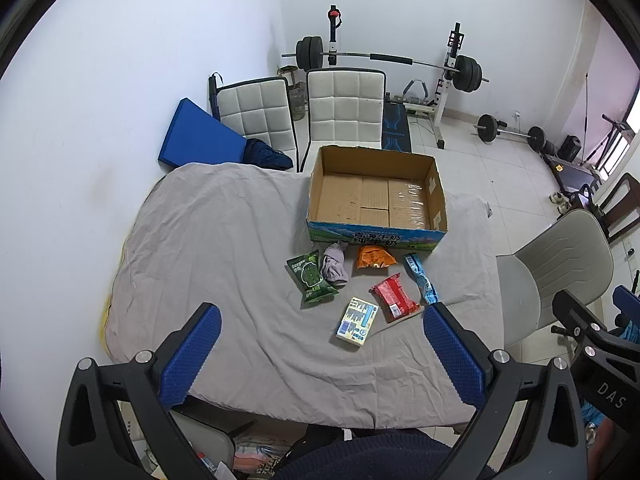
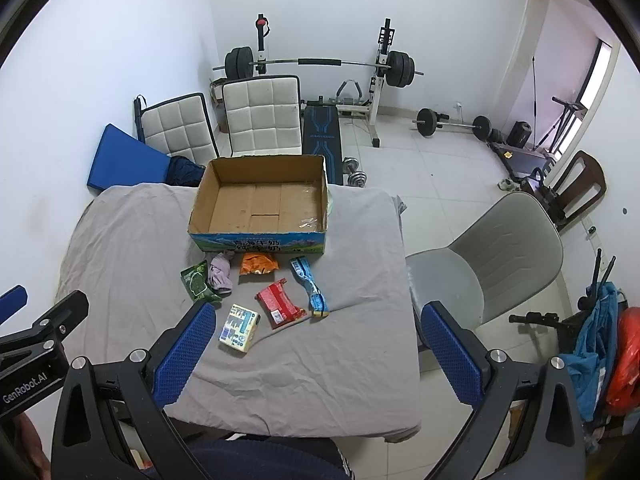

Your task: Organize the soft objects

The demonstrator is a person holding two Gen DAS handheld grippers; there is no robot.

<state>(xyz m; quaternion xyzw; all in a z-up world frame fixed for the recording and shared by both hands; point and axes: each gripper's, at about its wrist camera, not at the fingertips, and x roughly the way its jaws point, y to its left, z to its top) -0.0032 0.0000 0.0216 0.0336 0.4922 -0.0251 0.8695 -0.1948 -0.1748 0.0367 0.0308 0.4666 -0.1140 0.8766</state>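
Observation:
An empty open cardboard box (image 1: 376, 200) (image 2: 260, 208) stands at the far side of a table covered with a grey cloth (image 1: 224, 260) (image 2: 320, 360). In front of it lie a green snack bag (image 1: 311, 277) (image 2: 198, 282), a crumpled lilac cloth (image 1: 335, 264) (image 2: 221, 273), an orange bag (image 1: 374, 257) (image 2: 258, 264), a red packet (image 1: 394, 298) (image 2: 280, 303), a blue wrapper (image 1: 420, 278) (image 2: 310, 286) and a small pale carton (image 1: 357, 321) (image 2: 239, 327). My left gripper (image 1: 320, 356) and right gripper (image 2: 316, 356) are both open and empty, held above the near table edge.
A grey chair (image 1: 556, 272) (image 2: 492, 264) stands right of the table. Two white padded chairs (image 1: 344, 108) (image 2: 260, 112) and a blue mat (image 1: 200, 136) are behind it. A barbell rack (image 2: 320, 64) and weights stand at the far wall.

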